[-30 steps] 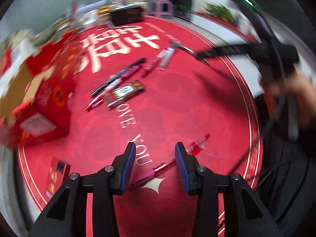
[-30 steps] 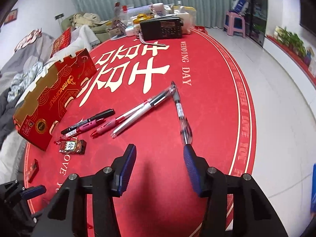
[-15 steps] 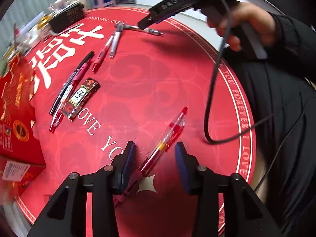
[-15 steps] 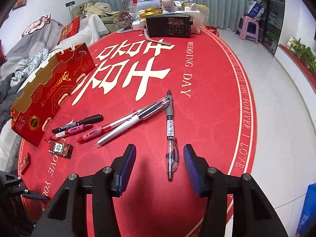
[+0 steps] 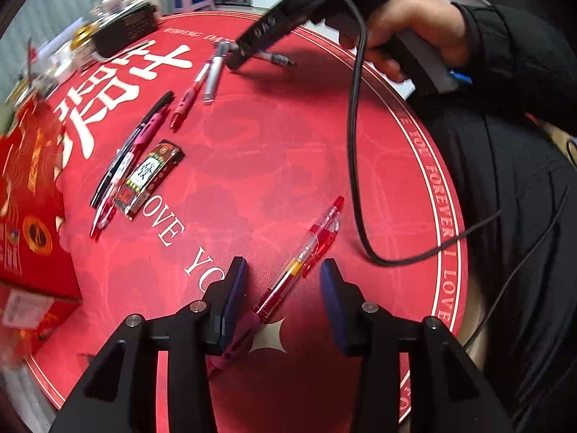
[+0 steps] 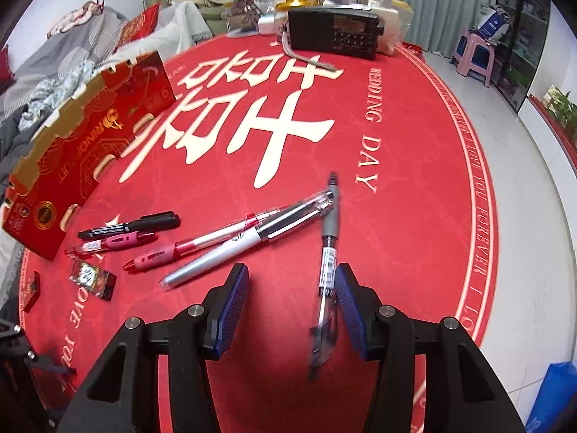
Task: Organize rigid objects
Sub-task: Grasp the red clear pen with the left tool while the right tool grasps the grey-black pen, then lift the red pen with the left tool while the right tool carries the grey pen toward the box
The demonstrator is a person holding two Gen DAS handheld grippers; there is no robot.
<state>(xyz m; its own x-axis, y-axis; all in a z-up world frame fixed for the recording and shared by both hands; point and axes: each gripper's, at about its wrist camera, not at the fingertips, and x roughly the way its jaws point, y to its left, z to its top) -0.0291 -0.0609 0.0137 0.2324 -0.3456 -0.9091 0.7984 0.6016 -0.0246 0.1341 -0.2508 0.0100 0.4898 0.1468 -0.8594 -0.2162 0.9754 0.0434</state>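
My left gripper (image 5: 283, 303) is open, its jaws on either side of a red gel pen (image 5: 303, 256) that lies on the red round tablecloth (image 5: 274, 151). My right gripper (image 6: 290, 306) is open around the rear of a black-and-grey pen (image 6: 327, 252), which lies close to the right finger (image 6: 351, 310). Further pens lie to the left: a silver pen (image 6: 230, 249), a red pen (image 6: 202, 243), a pink pen (image 6: 115, 241) and a black marker (image 6: 133, 225). The right gripper's body also shows in the left wrist view (image 5: 274, 32).
A small dark card pack (image 6: 93, 278) lies by the pens. A red gift box (image 6: 83, 148) stands at the left. A black radio (image 6: 335, 32) and clutter sit at the far edge. A black cable (image 5: 355, 151) trails across the cloth.
My right gripper has moved forward and down over the black-and-grey pen, which now lies between its jaws. My left gripper has swung to frame the red gel pen more closely.
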